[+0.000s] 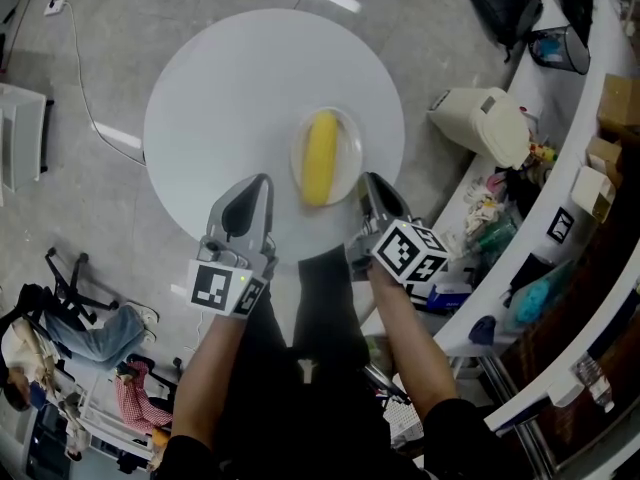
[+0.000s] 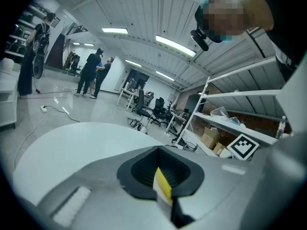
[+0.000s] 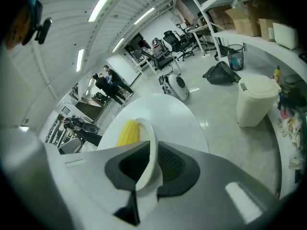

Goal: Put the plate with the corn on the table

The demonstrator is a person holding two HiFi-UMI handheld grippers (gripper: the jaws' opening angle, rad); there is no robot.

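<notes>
A clear plate (image 1: 351, 140) with a yellow corn cob (image 1: 320, 158) on it is over the near right part of the round white table (image 1: 220, 88). My right gripper (image 1: 366, 184) is shut on the plate's near rim. In the right gripper view the plate's edge (image 3: 149, 150) runs between the black pads, with the corn (image 3: 127, 132) just beyond. Whether the plate rests on the tabletop I cannot tell. My left gripper (image 1: 262, 184) hovers at the table's near edge, left of the plate and apart from it, its jaws (image 2: 160, 176) together on nothing.
A white lidded bin (image 1: 485, 123) stands on the floor right of the table. A curved white counter (image 1: 565, 158) with clutter runs along the right side. A black bag (image 1: 505, 3) lies at the far right, a cable (image 1: 85, 78) on the left floor.
</notes>
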